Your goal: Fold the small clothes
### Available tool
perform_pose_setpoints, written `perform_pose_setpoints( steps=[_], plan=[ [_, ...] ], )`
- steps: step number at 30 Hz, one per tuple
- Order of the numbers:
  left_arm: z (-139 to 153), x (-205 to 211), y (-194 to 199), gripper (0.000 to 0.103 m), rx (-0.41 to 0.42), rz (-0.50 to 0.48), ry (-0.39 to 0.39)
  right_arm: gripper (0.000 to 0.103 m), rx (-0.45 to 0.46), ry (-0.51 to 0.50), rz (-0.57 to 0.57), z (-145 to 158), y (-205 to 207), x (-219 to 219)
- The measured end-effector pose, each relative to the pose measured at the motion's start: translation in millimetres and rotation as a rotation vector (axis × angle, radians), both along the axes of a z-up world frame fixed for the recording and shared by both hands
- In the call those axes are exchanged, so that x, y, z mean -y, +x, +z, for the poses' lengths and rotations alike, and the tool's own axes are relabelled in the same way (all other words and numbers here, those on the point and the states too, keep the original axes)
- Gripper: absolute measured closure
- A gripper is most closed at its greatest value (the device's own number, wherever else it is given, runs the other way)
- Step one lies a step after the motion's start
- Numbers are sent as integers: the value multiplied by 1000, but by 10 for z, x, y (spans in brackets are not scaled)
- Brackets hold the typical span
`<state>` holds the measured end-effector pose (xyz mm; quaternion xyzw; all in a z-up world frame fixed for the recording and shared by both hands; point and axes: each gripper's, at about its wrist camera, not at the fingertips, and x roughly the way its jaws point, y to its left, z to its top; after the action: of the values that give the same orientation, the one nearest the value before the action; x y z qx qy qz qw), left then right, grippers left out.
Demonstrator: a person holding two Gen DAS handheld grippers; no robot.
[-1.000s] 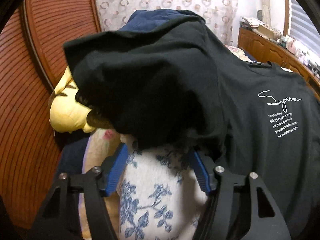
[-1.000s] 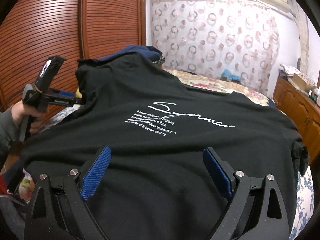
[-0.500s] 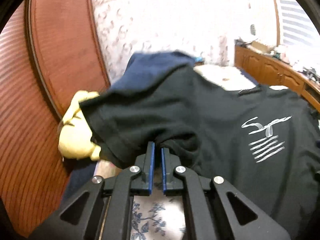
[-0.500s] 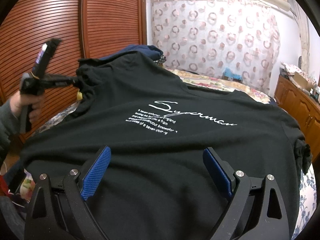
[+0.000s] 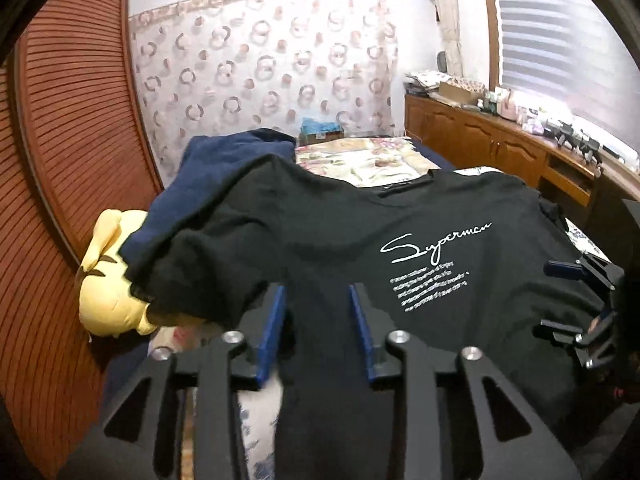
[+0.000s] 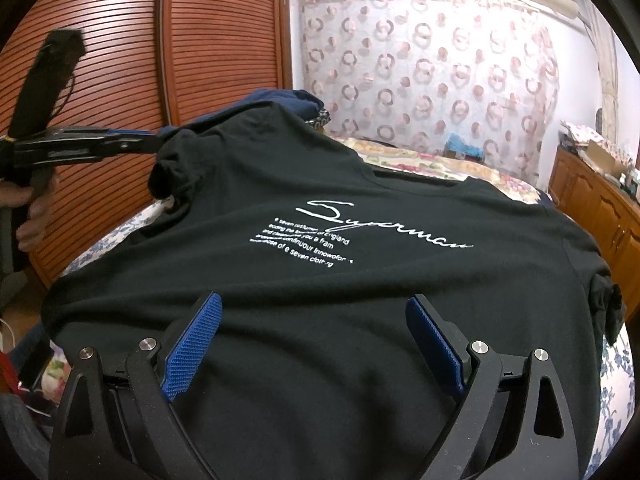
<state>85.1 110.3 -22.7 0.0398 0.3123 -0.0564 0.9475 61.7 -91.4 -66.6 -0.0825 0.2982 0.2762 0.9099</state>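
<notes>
A black T-shirt [image 6: 360,280] with white "Superman" script lies spread print-up on the bed; it also shows in the left wrist view [image 5: 360,240]. My left gripper [image 5: 316,300] is partly open, its jaws apart, with the folded-over left sleeve [image 5: 192,272] just ahead of its fingers. In the right wrist view the left gripper [image 6: 152,138] sits by that bunched sleeve [image 6: 172,168]. My right gripper [image 6: 314,320] is wide open and empty above the shirt's hem; it shows at the right edge of the left wrist view [image 5: 560,296].
A navy garment [image 5: 208,168] and a yellow plush toy [image 5: 108,280] lie at the shirt's left. A slatted wooden wardrobe [image 6: 120,60] stands left. A floral bedspread [image 6: 616,380], patterned curtain [image 5: 260,72] and wooden counter [image 5: 500,152] surround the bed.
My left gripper shut on the sleeve, lifted it in over the shirt, and has now opened and let it go. My right gripper has stayed open over the hem.
</notes>
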Motion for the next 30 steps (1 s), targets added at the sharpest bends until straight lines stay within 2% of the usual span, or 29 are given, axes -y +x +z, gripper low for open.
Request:
perform_pose_setpoints(
  steps=[3, 9, 13, 15, 23, 24, 25, 27, 30],
  plan=[
    [-23, -203, -54, 42, 0, 39, -22, 8, -9, -15, 7, 0, 20, -14],
    [-112, -693, 34, 42, 2, 142, -67, 8, 0, -33, 29, 121, 125, -47],
    [-166, -1066, 274, 42, 16, 211, -115, 8, 12, -24, 49, 255, 254, -77],
    [-203, -1183, 382, 42, 20, 229, -112, 8, 18, -20, 61, 315, 332, -114],
    [-476, -1493, 893, 63, -55, 259, -92, 8, -3, 2, 85, 395, 637, -229],
    [-485, -1503, 907, 80, -54, 257, -106, 8, -4, 2, 86, 392, 668, -243],
    [-471, -1482, 895, 89, -46, 260, -103, 8, -6, 2, 88, 386, 685, -250],
    [-396, -1402, 837, 97, -15, 258, -66, 8, -16, 4, 93, 359, 734, -260],
    [-236, -1244, 752, 101, 15, 229, -35, 8, -29, -2, 101, 313, 788, -284]
  ],
)
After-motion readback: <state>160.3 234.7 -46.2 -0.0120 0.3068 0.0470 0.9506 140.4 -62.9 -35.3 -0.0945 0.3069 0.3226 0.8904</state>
